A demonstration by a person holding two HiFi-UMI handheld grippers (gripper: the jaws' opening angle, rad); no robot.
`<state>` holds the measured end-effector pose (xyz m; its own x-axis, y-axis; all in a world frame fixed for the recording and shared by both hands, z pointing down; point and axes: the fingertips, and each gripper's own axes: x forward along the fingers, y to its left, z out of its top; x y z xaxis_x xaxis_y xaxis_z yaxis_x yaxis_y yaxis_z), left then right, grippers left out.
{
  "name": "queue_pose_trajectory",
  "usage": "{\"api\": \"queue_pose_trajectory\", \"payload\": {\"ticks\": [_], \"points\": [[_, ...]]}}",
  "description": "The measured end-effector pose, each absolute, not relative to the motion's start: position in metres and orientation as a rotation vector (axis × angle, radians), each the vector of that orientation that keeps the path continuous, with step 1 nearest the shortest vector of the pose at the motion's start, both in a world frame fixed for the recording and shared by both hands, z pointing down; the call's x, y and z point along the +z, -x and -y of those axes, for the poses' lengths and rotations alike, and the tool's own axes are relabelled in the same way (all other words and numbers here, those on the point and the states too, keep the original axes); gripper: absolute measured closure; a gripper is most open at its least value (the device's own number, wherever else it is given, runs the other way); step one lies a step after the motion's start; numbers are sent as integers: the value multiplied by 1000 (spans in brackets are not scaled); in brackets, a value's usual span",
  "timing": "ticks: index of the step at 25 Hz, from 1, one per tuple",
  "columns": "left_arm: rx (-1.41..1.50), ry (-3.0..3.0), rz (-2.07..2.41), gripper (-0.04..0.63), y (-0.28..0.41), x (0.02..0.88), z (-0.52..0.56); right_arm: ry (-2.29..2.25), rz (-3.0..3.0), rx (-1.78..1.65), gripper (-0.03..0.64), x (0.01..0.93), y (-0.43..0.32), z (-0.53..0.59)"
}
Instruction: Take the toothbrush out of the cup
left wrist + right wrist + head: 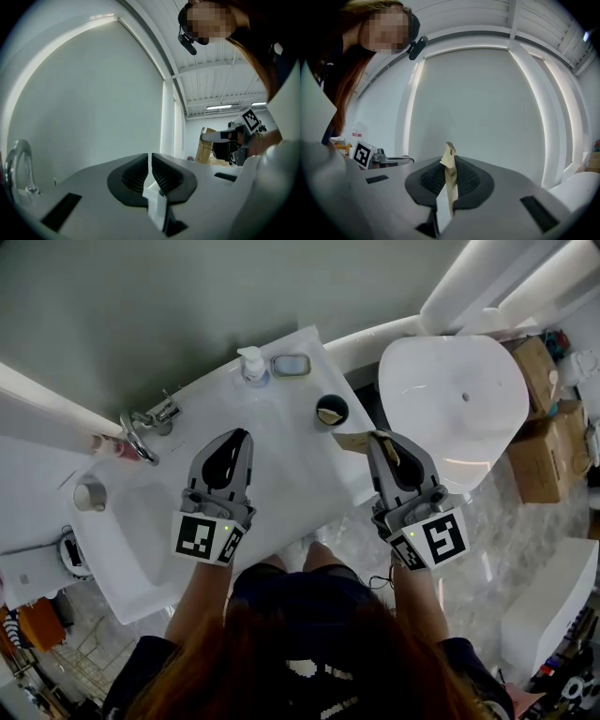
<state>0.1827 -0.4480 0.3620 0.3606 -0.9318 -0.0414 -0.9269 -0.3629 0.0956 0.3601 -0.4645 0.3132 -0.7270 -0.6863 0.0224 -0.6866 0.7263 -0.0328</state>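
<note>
A dark round cup (331,410) stands on the white counter (291,474), near its right edge. My right gripper (382,439) is off the counter's right side, beside the cup, and is shut on a tan toothbrush (358,441). The brush sticks out leftward from the jaws, clear of the cup. In the right gripper view the toothbrush (449,171) stands clamped edge-on between the black pads (466,180) of the right gripper (449,166). My left gripper (246,433) hovers over the middle of the counter. In its own view the left gripper (150,161) is shut with nothing between the jaws.
A soap pump (252,365) and a small dish (291,365) sit at the counter's back edge. The faucet (141,432) and basin (131,531) lie to the left. A white toilet (459,399) and cardboard boxes (539,442) stand to the right.
</note>
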Motion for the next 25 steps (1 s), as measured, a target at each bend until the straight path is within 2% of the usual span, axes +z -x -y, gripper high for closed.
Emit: {"api": "queue_pose_trajectory", "payload": {"ticks": [10,16,19,25], "points": [[-78,-2489,1703,547,-259,398,498,-1098,2899,89,577,333,-421,523],[58,-2447,1625,415,-294,444,519,-1068,2883,119,577,355,-438,546],[109,-2433,1600,379,-308,462,530,-1049,2879,127,577,363,-443,553],[112,-2403,1547,351,-326,482,551,-1037,2867,160,577,379,-448,558]]}}
